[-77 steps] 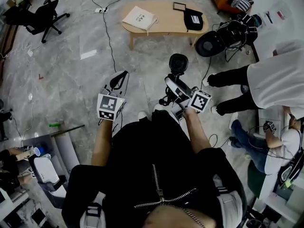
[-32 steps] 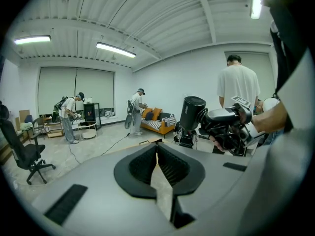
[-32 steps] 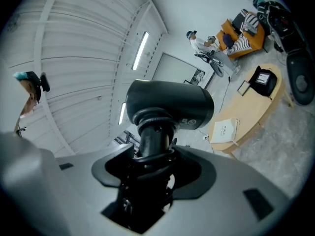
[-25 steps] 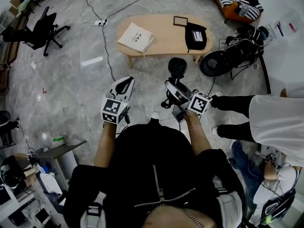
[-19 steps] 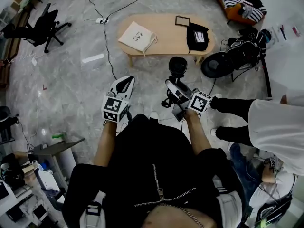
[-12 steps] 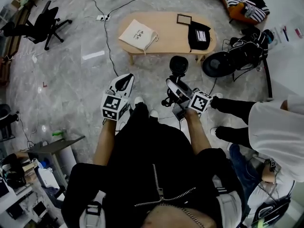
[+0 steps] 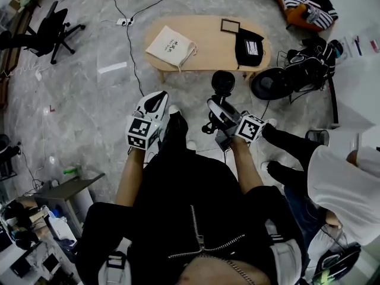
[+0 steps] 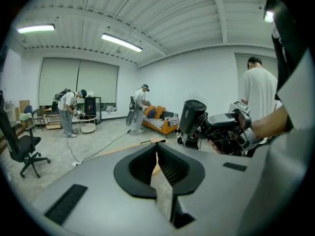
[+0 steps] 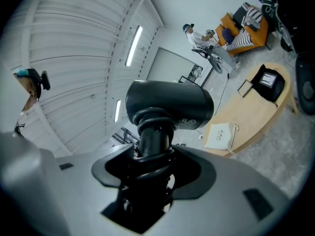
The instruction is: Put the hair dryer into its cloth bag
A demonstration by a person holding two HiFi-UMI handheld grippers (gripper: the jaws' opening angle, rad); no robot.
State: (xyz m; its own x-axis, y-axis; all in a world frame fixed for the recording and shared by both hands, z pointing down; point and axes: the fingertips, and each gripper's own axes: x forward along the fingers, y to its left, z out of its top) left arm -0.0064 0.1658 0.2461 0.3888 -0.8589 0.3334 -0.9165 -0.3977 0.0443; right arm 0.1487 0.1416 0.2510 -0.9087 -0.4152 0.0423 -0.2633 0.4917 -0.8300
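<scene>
My right gripper is shut on the handle of the black hair dryer, which stands upright with its round head above the jaws. In the right gripper view the dryer fills the middle and its handle sits clamped in the right gripper. The white cloth bag lies flat on the left part of the oval wooden table ahead; it also shows as the bag past the dryer. My left gripper is shut and empty, level with the right one. The left gripper sees the dryer to its right.
A black pouch and a small framed item lie on the table's right part. A cable runs across the floor left of the table. An office chair stands far left. Black gear and a bystander's legs are on the right.
Both grippers have been carried forward toward the table as the person steps; a foot now shows between them. The dryer stays in the right gripper. The bystander at the right has shifted.
</scene>
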